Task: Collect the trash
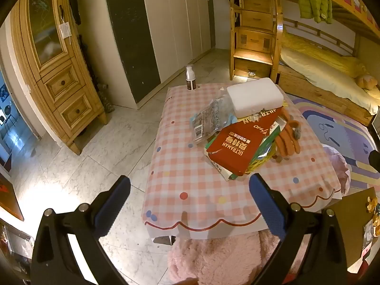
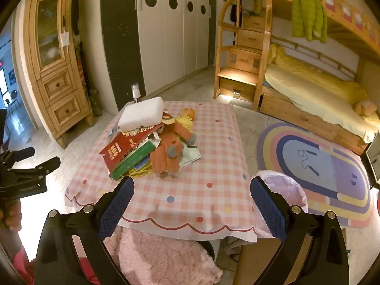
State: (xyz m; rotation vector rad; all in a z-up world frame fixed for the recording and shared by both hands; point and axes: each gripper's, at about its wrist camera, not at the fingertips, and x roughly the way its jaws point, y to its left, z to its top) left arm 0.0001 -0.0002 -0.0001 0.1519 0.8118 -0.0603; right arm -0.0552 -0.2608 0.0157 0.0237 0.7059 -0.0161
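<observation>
A pile of rubbish lies on the table with the pink checked cloth (image 1: 185,173). It holds a white foam block (image 1: 255,96), a clear plastic wrapper (image 1: 211,118), a red Ultraman box (image 1: 237,147) and an orange plush toy (image 1: 287,137). My left gripper (image 1: 190,204) hangs open over the table's near edge, short of the pile, with nothing between its fingers. In the right wrist view the same pile shows the red box (image 2: 125,147), a green box (image 2: 135,159) and the plush toy (image 2: 168,152). My right gripper (image 2: 192,204) is open and empty above the near edge.
A bin with a pale pink liner (image 2: 282,185) stands at the table's right side. A small bottle (image 1: 190,78) stands on the far corner, an orange (image 2: 189,113) behind the pile. A pink fluffy seat (image 2: 161,256) and a cardboard box (image 2: 261,261) sit below.
</observation>
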